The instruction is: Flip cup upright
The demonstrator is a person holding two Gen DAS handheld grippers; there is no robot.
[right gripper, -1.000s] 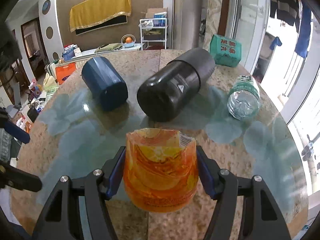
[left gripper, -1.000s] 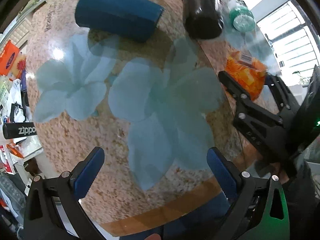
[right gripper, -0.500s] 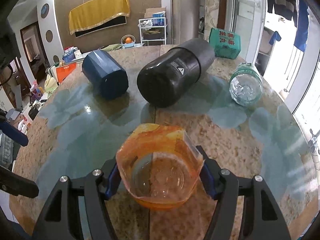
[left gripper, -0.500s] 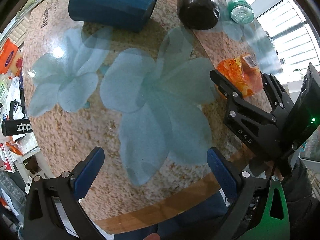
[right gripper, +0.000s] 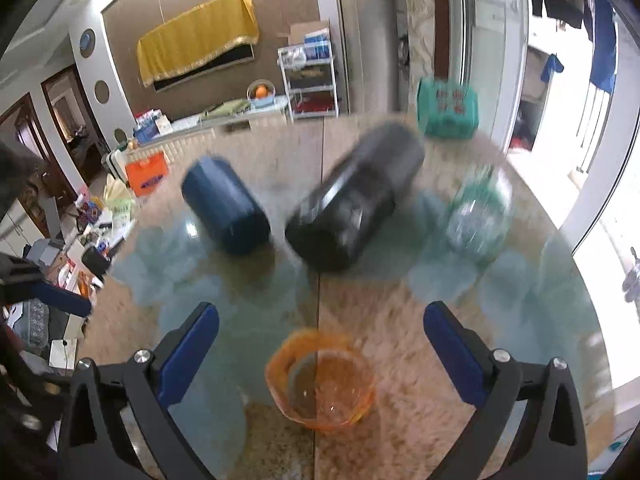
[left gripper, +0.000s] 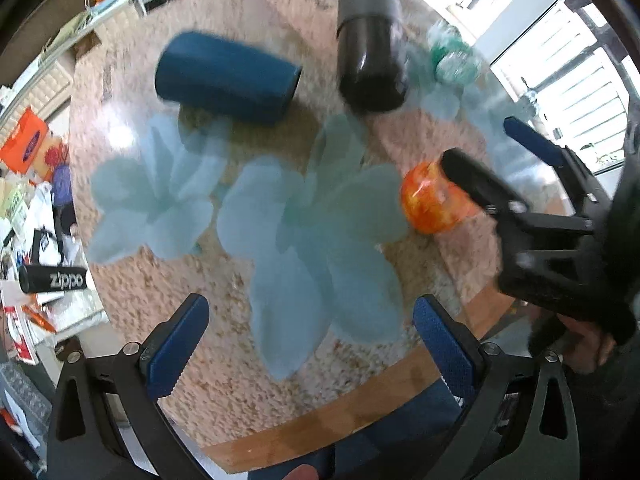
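The orange clear plastic cup [right gripper: 322,386] stands upright on the round glass-topped table [right gripper: 540,320], mouth up, between and just ahead of my right gripper's [right gripper: 320,356] wide-open blue pads [right gripper: 188,348], touching neither. It also shows in the left wrist view [left gripper: 434,202], partly behind the right gripper's [left gripper: 496,156] near finger. My left gripper [left gripper: 308,344] is open and empty over the table's near edge [left gripper: 320,420].
A dark blue cup [right gripper: 226,212] [left gripper: 226,78], a black flask [right gripper: 352,212] [left gripper: 370,60] and a clear water bottle with green label [right gripper: 478,216] [left gripper: 454,60] lie on their sides at the far part of the table. A green tissue pack [right gripper: 448,108] sits behind.
My right gripper turned the orange cup mouth up, set it on the table, opened and pulled back. Both views are motion-blurred. The left gripper stayed open.
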